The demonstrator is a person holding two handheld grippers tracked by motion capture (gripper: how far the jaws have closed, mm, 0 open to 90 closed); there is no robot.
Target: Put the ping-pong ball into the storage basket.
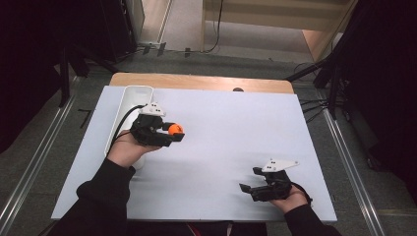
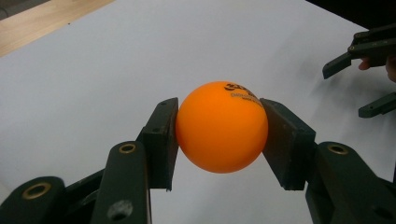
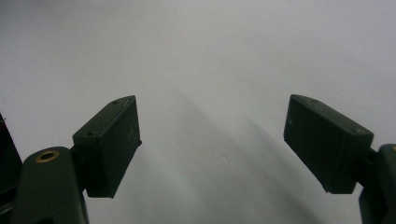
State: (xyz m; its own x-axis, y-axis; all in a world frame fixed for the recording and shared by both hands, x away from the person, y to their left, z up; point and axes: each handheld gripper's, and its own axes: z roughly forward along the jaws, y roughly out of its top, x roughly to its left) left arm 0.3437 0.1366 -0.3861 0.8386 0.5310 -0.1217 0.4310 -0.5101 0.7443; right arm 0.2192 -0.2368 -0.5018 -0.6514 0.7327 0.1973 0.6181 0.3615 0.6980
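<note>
An orange ping-pong ball [image 2: 220, 126] with black print sits clamped between the two black pads of my left gripper [image 2: 219, 135], held above the white table sheet. From the high view the ball [image 1: 175, 130] shows at the tip of the left gripper [image 1: 173, 132], left of the table's middle. My right gripper [image 1: 248, 179] rests low near the front right edge, jaws spread wide. In the right gripper view the right gripper [image 3: 210, 144] has nothing but white sheet between its pads. The right gripper [image 2: 369, 79] also appears far off in the left gripper view, open.
A long white tray [image 1: 129, 105] lies along the left side of the white sheet [image 1: 221, 128], behind my left hand. A wooden table edge [image 1: 201, 81] runs along the back. Dark stands and cables flank the table on the floor.
</note>
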